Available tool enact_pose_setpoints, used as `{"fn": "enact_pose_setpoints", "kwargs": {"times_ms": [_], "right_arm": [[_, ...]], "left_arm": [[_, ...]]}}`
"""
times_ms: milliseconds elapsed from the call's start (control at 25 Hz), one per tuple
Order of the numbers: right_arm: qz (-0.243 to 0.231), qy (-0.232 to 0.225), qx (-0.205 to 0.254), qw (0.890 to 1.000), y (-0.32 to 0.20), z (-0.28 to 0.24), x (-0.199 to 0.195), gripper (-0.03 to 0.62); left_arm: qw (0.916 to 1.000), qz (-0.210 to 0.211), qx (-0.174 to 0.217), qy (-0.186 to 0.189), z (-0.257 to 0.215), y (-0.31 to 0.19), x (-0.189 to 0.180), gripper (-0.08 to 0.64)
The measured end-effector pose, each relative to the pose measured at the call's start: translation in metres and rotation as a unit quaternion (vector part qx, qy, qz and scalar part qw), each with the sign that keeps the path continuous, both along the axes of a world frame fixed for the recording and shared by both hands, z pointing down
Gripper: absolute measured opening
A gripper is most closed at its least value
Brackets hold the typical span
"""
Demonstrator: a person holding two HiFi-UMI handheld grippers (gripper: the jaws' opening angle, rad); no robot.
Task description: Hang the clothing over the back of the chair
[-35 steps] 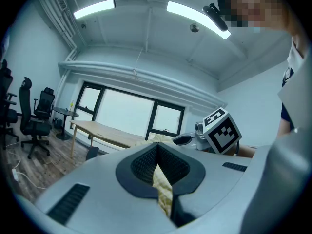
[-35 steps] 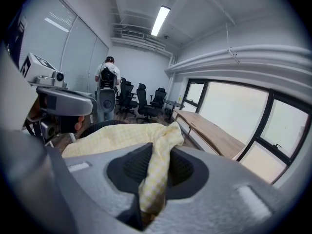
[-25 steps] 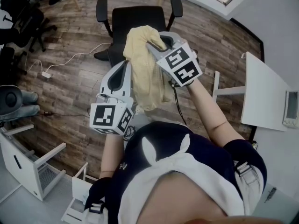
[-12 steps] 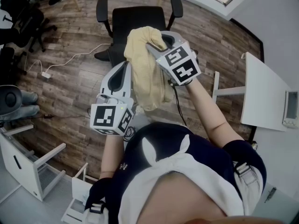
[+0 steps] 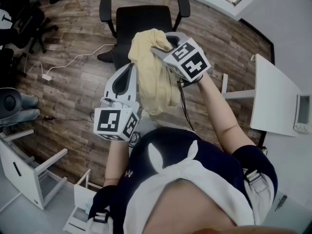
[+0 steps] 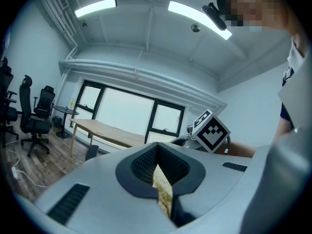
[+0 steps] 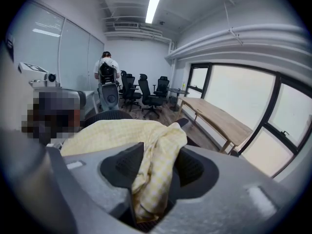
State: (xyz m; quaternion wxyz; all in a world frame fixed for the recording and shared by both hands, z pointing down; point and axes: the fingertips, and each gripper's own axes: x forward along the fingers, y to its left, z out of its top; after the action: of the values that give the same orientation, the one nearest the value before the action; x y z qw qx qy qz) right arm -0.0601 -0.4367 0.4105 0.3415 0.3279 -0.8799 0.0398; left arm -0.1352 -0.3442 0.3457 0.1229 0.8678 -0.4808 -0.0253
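Yellow checked garment (image 5: 152, 77): bunched in the air between both grippers, above the black office chair (image 5: 144, 19). It hangs down toward us and is not yet on the chair.
Left gripper (image 5: 132, 69): jaws together, clamped on a thin fold at the garment's edge.
Right gripper (image 5: 157, 47): jaws have just been opening and stand apart. A thick fold of the garment lies slack between them, draped rather than pinched.
Step in hand: we judge that we are letting go on the right side so the cloth can be spread and laid over the backrest (image 7: 103, 116).
How to do it well: we should treat the left clamp as our only hold and make it firm. Then we slip the right jaws clear without dragging the fold, and take a far edge so the garment opens out of its lump.
Placement: we want about as much cloth down each side of the backrest's top edge, so the weight balances.
Risk: soft fabric may snag on the right pads. If laid lopsided, it may slide off to the wooden floor (image 5: 73, 82).
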Motion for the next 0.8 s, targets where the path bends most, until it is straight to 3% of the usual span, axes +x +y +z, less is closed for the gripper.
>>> {"fn": "enact_pose_setpoints", "kwargs": {"times_ms": [400, 600, 800], "right_arm": [[-0.070, 0.055, -0.075, 0.993, 0.002, 0.024, -0.009, 0.196], [-0.085, 0.055, -0.099, 0.990, 0.002, 0.031, -0.011, 0.195], [-0.085, 0.051, -0.100, 0.990, 0.000, 0.031, -0.012, 0.196]], "left_arm": [[1.0000, 0.002, 0.001, -0.001, 0.000, -0.004, 0.000, 0.005], [0.9999, 0.005, -0.002, -0.014, 0.000, -0.011, 0.002, 0.005], [0.9951, 0.039, -0.079, -0.046, 0.013, -0.018, 0.013, 0.005]]}}
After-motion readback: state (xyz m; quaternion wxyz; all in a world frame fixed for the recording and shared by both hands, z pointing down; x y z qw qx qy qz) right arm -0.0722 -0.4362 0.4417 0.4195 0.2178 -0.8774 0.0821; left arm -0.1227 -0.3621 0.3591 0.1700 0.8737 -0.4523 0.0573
